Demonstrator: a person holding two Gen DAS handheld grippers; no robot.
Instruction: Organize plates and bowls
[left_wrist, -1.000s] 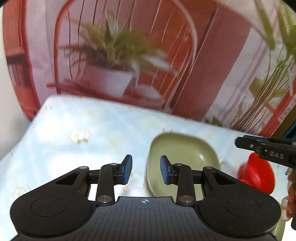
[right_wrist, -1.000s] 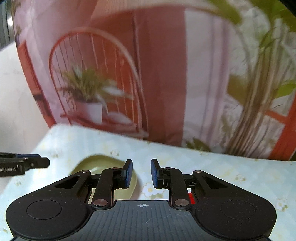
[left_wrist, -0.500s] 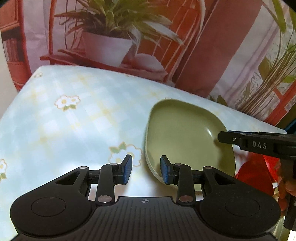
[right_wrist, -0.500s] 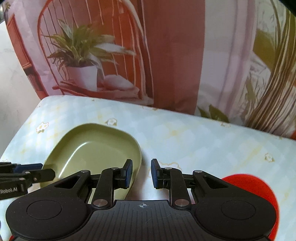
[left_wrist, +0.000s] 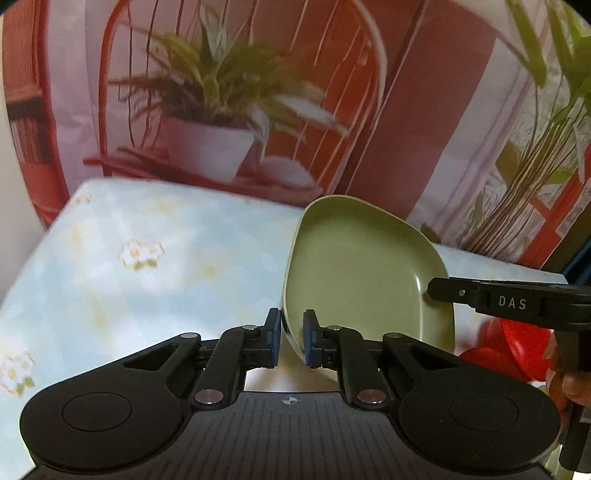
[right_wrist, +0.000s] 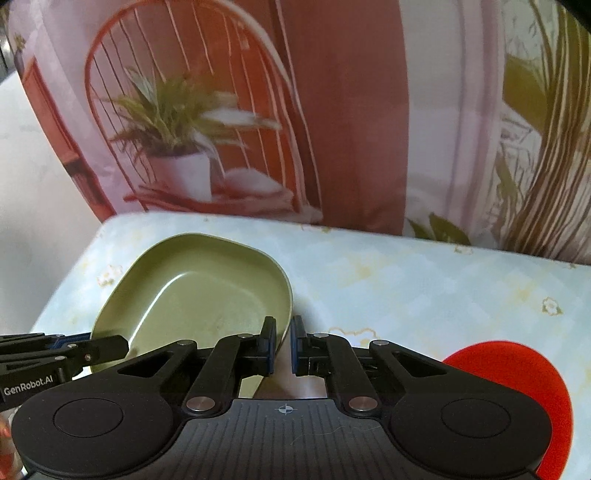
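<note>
A green squarish plate (left_wrist: 362, 273) is held tilted above the table. My left gripper (left_wrist: 291, 338) is shut on its near left rim. In the right wrist view the same plate (right_wrist: 207, 291) has its right rim between the fingers of my right gripper (right_wrist: 282, 345), which is shut on it. The right gripper also shows from the side in the left wrist view (left_wrist: 480, 301), and the left gripper at the left edge of the right wrist view (right_wrist: 66, 349). A red plate (right_wrist: 517, 373) lies on the table at the right, below the right gripper.
The table has a pale blue checked cloth with flowers (left_wrist: 140, 254). A printed backdrop with a potted plant and a red chair (right_wrist: 177, 147) hangs behind the table's far edge. A white wall (right_wrist: 33, 206) is at the left.
Both grippers have closed on the green plate's rims and the plate has risen off the table, tilting. Before, both grippers were open beside it.
</note>
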